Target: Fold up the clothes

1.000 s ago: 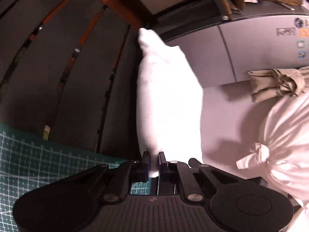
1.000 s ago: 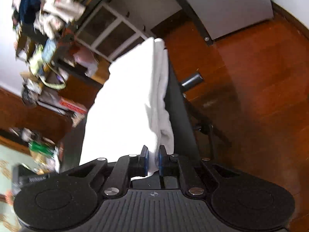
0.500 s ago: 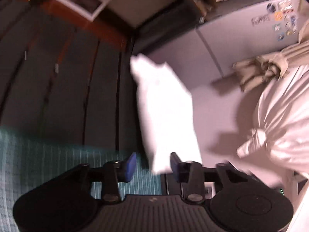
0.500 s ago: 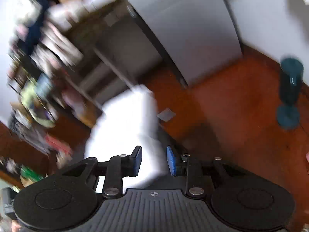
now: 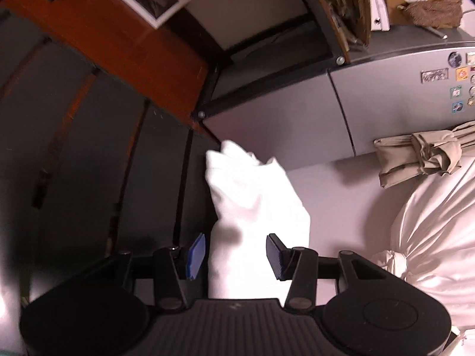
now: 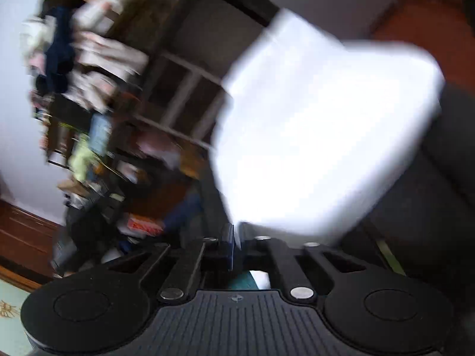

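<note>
My left gripper stands open around the white garment, which reaches toward twelve o'clock, pads clear. My right gripper is pinched shut on its blurred edge. I judge folding unfinished; tan cloth waits at two o'clock.

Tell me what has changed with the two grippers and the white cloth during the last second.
The left gripper has let go: its jaws, shut on the white cloth a second ago, now stand apart with the cloth loose between them. The right gripper opened midway and has shut again at the cloth's edge, and its view swung. The beige folded garment and the white bundle stayed put.
</note>
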Tool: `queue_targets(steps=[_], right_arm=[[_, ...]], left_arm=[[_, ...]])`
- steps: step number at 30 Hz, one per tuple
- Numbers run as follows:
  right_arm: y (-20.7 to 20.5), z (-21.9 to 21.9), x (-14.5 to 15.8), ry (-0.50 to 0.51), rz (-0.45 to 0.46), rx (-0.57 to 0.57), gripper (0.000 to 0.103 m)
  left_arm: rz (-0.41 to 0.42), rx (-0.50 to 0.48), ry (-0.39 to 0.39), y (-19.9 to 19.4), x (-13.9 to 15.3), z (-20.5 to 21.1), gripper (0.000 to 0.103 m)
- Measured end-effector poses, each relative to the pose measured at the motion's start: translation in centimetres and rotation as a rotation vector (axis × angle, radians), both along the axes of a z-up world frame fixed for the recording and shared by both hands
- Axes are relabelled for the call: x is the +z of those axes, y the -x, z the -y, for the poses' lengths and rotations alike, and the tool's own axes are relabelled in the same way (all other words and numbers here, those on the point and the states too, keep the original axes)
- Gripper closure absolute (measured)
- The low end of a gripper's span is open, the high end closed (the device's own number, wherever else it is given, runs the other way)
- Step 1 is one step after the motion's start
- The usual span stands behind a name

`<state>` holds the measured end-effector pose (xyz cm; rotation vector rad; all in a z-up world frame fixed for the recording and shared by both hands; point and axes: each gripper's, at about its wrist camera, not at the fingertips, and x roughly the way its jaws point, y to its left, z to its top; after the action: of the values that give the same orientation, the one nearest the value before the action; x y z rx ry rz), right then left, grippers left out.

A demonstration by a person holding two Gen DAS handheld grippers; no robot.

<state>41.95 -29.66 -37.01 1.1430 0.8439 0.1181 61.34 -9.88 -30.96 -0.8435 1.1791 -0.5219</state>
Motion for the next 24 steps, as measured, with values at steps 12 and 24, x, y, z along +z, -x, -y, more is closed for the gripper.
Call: queue_targets(steps=[12, 24], right_arm=[[-0.5, -0.7, 2.9, 0.067, 0.134, -0.079, 0.101], [-1.6, -0.4, -0.4, -0.034, 0.035, -0.03, 0.103]], left_arm=[[0.025, 0.03, 0.008, -3.1, -2.2, 2.4, 0.065], [0.206, -0.009, -0.082, -5.7, 1.0, 3.5, 0.101]])
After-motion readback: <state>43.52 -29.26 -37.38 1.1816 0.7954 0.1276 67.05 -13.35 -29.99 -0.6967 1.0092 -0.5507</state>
